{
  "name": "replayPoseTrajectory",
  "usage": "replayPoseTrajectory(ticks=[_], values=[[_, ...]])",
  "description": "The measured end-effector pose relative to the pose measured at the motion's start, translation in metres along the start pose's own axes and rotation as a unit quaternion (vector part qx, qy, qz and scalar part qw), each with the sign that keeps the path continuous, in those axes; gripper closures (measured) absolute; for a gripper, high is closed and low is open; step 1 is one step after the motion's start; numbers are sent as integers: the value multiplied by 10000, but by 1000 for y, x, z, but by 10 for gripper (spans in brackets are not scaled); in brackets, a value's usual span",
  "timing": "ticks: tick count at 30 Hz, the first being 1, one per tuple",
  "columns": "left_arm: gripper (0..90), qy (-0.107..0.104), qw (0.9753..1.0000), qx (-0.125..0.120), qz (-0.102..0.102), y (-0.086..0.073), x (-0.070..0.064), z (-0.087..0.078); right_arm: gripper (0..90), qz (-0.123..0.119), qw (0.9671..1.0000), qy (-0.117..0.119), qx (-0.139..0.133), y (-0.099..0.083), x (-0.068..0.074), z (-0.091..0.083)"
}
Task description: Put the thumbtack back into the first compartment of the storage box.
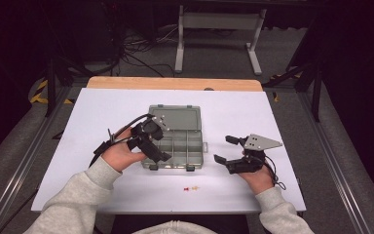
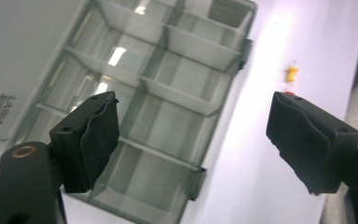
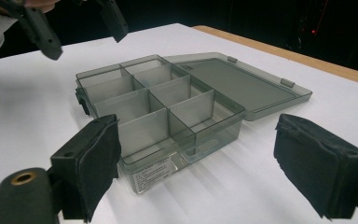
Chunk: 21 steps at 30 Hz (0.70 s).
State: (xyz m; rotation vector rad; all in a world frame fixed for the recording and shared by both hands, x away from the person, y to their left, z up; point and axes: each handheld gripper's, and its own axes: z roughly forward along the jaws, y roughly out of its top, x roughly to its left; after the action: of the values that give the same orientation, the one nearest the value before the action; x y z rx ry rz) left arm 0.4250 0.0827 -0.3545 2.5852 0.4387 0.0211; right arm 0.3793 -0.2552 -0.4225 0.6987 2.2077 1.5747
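Lying open on the white table [image 1: 102, 105], the smoky-grey translucent plastic compartment box [image 1: 177, 141] has its lid folded flat on its far side and every compartment empty, so the work seems at its start: fetching the small red and yellow pins [image 1: 191, 188] lying just in front of the box. The left gripper [image 1: 151, 146] hovers over the box's left edge, jaws apart and empty; the right gripper [image 1: 224, 151], right of the box, gapes too. The left gripper view catches the yellow pin [image 2: 291, 73] (the right gripper view misses it).
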Motion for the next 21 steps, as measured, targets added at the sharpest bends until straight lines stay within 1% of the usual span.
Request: replayPoseTrajectory(ticks=[5, 7, 8, 9, 14, 15, 18, 19, 21], values=[[169, -31, 9997, 59, 252, 5, -14, 1, 147, -3, 10000, 2, 2, 0, 0, 0], [166, -47, 9995, 52, 298, 7, -19, 2, 147, -4, 10000, 3, 2, 0, 0, 0], [166, -47, 9995, 52, 298, 7, -19, 2, 147, -4, 10000, 3, 2, 0, 0, 0], [166, -55, 9993, 47, 367, 8, -21, 2, 147, -4, 10000, 2, 3, 0, 0, 0], [161, -125, 9990, 28, 433, 11, -29, 2, 147, 4, 10000, 6, 2, 0, 0, 0], [161, -125, 9991, 30, 413, 11, -31, 3, 147, 2, 10000, 6, 6, 0, 0, 0], [159, -222, 9986, 22, 485, 12, -34, 4, 147, -1, 10000, 9, 7, 0, 0, 0], [160, -255, 9985, 15, 479, 12, -35, 5, 147, -2, 10000, 9, 6, 0, 0, 0], [161, -271, 9984, 18, 502, 13, -38, 6, 147, 5, 10000, 11, 4, 0, 0, 1]])
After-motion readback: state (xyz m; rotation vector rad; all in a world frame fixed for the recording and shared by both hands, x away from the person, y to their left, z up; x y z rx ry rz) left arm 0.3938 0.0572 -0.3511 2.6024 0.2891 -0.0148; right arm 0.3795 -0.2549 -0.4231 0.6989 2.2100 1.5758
